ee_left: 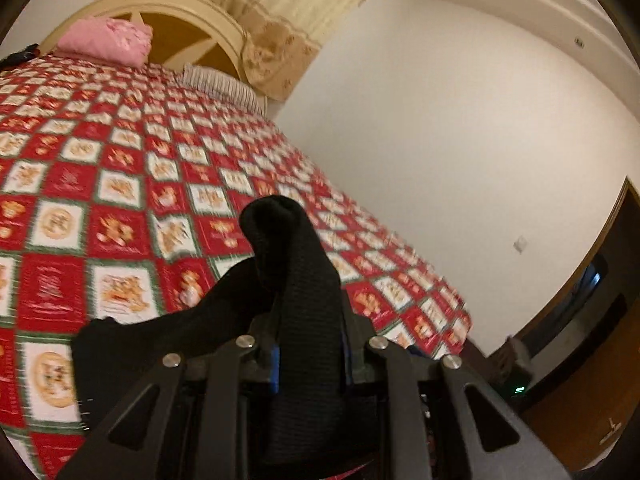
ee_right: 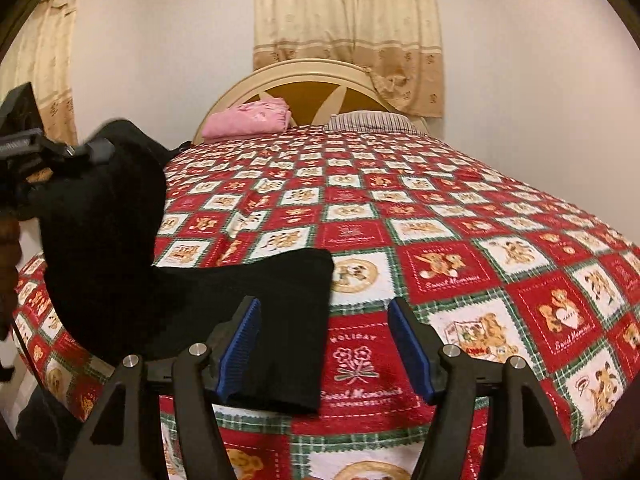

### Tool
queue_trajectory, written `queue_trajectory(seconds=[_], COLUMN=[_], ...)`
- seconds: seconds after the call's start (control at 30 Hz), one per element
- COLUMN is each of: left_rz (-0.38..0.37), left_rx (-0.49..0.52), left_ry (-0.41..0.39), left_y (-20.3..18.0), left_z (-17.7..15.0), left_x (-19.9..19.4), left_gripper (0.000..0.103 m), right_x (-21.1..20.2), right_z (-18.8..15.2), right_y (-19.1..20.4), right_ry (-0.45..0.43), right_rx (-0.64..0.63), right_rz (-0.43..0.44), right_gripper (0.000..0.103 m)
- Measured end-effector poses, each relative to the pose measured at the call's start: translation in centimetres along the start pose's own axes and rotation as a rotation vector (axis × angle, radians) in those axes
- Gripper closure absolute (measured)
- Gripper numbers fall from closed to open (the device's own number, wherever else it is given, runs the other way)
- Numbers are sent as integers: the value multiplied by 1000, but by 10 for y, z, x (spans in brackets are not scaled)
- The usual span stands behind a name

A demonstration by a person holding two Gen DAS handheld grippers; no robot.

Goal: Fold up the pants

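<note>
Pants [ee_right: 256, 304] are spread partly on the red checkered bedspread [ee_right: 460, 240], one end lifted at the left, pinched in the closed left gripper [ee_left: 308, 276] (raised, tilted). The right gripper [ee_right: 324, 336] is held spread wide, low above the fabric.

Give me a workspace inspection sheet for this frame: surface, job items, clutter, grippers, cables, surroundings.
Surface: bed with red patchwork bedspread, some wrinkles near the left side.
Job's things: black pants, one end lifted, the rest lying on the bedspread.
Clutter: pink folded cloth and striped pillow at the headboard.
Grippers: left gripper shut on the pants; right gripper open, low over the pants' edge.
Cables: nothing seen.
Surroundings: beige curtains, white walls, wooden door.
</note>
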State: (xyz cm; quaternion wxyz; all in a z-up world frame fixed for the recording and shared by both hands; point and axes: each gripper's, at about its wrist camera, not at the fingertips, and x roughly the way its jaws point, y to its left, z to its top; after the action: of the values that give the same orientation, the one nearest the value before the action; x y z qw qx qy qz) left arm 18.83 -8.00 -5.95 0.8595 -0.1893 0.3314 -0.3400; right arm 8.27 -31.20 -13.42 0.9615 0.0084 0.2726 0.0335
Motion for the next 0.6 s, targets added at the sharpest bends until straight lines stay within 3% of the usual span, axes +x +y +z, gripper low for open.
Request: queue_trajectory(seconds=[0.17,0.4,0.5,0.6], left_rz=[45,93,82,89], left_rx=[47,105,107,125], left_ry=[91,142,137,107], left_y=[-14,-34,-41,-48], left_z=[-22,-41,-44,-41], left_x=[45,80,81,77], left_gripper=[81,79,71,42], right_x=[7,14,15,18], right_z=[-9,-18,-21,-24], right_y=[-10,-25,-33,-40], right_ry=[11,28,15,23], right_rx=[26,79,100,127], right_rz=[-2,-13,-27,-28], right_gripper=[35,35,35,35])
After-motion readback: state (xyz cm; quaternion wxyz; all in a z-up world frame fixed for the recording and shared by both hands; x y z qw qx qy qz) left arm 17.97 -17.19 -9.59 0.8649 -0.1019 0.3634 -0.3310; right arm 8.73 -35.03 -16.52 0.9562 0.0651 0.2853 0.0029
